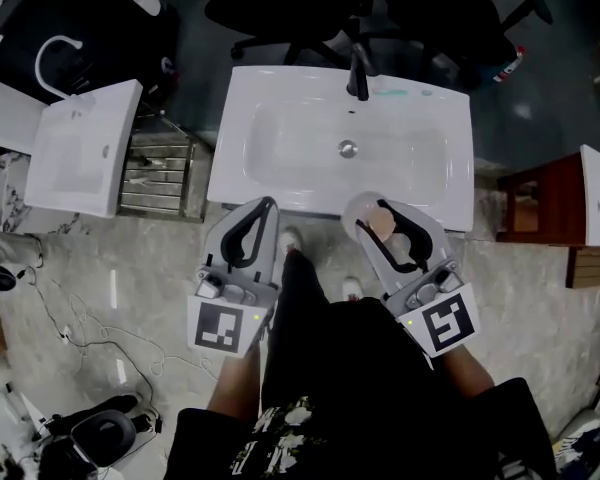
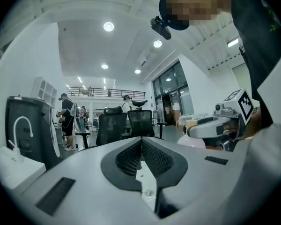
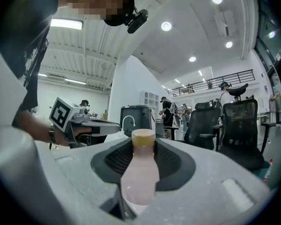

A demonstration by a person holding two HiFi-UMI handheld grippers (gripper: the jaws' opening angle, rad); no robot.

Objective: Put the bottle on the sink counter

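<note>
A: How is the pale pink plastic bottle (image 3: 140,172) with the tan cap held?

B: It is clamped upright in the right gripper (image 1: 380,211), whose jaws are closed partway onto its rounded body. The left gripper (image 2: 141,143) is carried alongside with its jaws drawn together, and nothing is seen between them.

A: And where is the bottle placed with respect to the white rectangular ceramic sink (image 1: 242,118)?

B: It is held at the near edge, in front of the basin. It cannot be settled from the steep head view whether it is already over the flat rim or short of it, above the grey marbled floor (image 1: 130,268).

A: What could be expected to go wrong from here?

B: Several things, in all likelihood.
- The near rim appears narrow. If the bottle is released with its base partly off that strip, it could be tipped into the sloping basin or dropped to the floor.
- The grip is taken on a smooth, curved surface, so the bottle could be let slip or tilt if it is lowered abruptly.
- If it is set down tilted, the light container could be toppled as the jaws are opened.
- The wider back ledge is crowded by the dark tap (image 1: 360,73), which could be struck on a long reach.
</note>
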